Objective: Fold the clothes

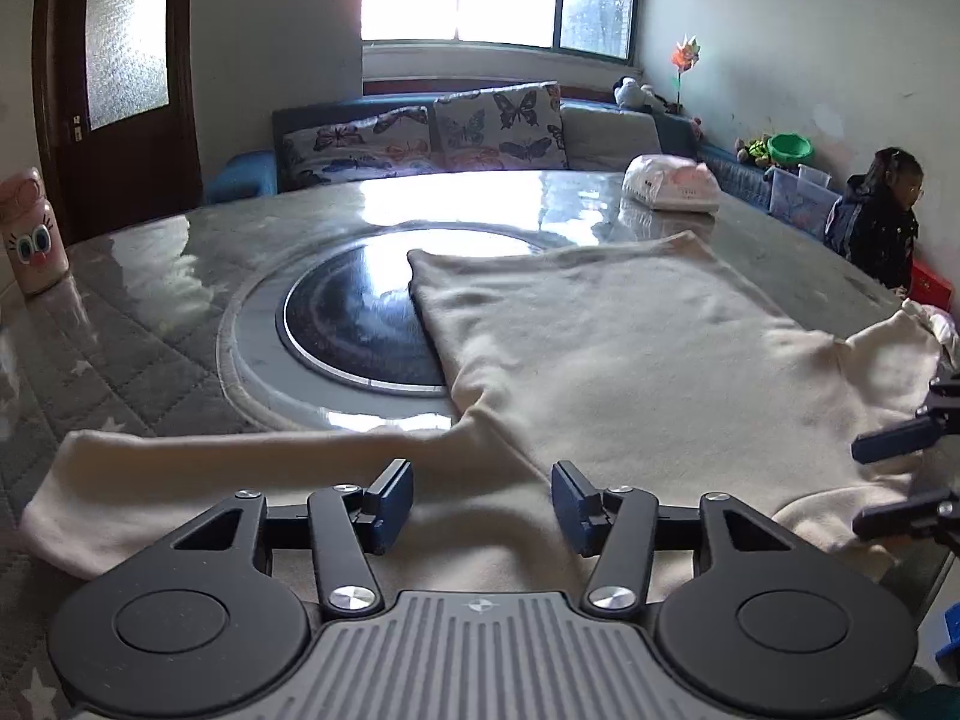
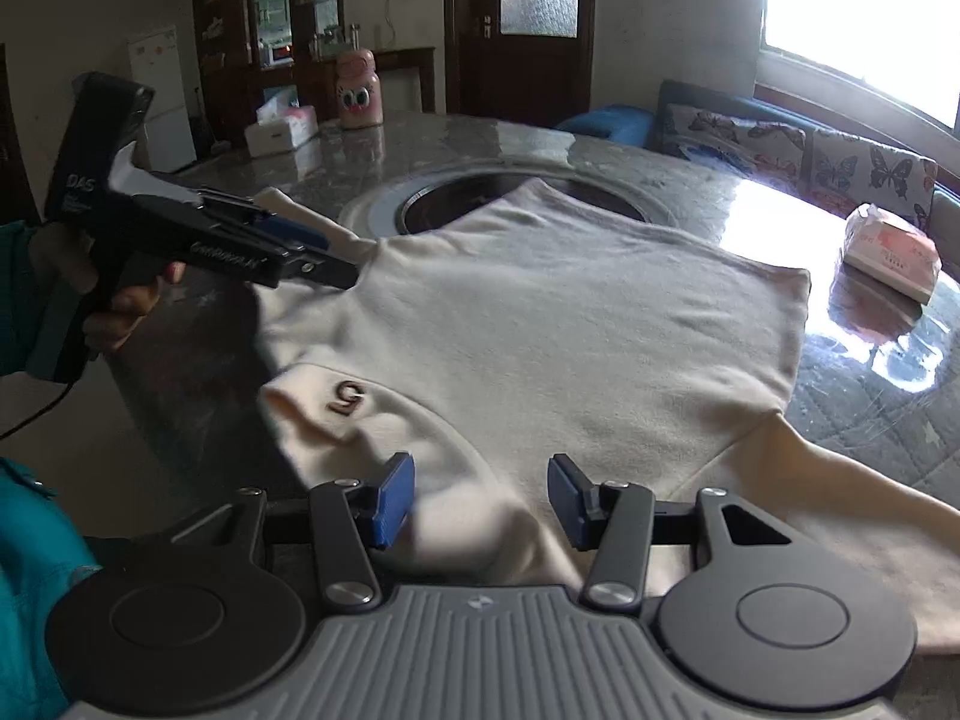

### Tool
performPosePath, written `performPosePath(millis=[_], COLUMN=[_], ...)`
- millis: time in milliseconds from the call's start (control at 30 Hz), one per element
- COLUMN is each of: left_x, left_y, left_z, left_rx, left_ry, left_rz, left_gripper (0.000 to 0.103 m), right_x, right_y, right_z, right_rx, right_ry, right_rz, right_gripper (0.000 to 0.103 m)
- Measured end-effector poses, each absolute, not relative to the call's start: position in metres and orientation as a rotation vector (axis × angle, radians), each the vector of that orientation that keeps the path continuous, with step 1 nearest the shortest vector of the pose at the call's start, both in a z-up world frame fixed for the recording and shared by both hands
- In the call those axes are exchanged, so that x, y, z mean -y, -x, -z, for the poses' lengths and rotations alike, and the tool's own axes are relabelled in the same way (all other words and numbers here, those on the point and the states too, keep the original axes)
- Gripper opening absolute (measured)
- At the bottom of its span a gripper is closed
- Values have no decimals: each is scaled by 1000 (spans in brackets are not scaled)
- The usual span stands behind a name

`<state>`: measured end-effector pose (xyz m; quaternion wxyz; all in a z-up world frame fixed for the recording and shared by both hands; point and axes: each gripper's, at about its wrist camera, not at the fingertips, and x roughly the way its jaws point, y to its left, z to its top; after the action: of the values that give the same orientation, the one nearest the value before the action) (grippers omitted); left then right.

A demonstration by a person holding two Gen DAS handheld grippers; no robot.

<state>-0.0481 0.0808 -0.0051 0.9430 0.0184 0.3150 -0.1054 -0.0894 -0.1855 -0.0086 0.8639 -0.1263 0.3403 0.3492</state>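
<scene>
Left wrist view is showing me the cream sweatshirt (image 1: 630,348) lying spread flat on the marble table (image 1: 168,264), its hem reaching over the dark round inset (image 1: 354,324) at the centre. My left gripper (image 1: 483,507) is hovering just above the near edge of the cloth with its jaws standing wide and nothing between them. One sleeve (image 1: 198,468) is stretching straight out to the side along the table edge, unfolded.

From the right wrist view, my right gripper (image 2: 480,501) is also gaping wide over the collar end, close to the small "5" mark (image 2: 348,399), gripping nothing. The other sleeve (image 2: 840,498) is trailing off past its right finger, likewise laid out.

I am judging the fold as barely begun: the garment is smoothed and laid out, but neither sleeve is turned in and the body is not yet doubled over. All the actual folding is remaining.

A tissue pack (image 2: 891,258) is sitting well apart on the far side, and a pink bottle (image 2: 358,90) farther off.
</scene>
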Motion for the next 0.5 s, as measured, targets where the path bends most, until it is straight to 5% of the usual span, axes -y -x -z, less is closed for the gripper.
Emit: performPosePath(millis=[500], left_x=[22], left_y=[35], left_z=[-3], left_rx=[-614], left_ry=[-54], left_rz=[537], left_gripper=[56], right_x=[317], right_y=[72], right_z=[-2], right_rx=[-691], right_ry=[47], right_rz=[-249], right_gripper=[50])
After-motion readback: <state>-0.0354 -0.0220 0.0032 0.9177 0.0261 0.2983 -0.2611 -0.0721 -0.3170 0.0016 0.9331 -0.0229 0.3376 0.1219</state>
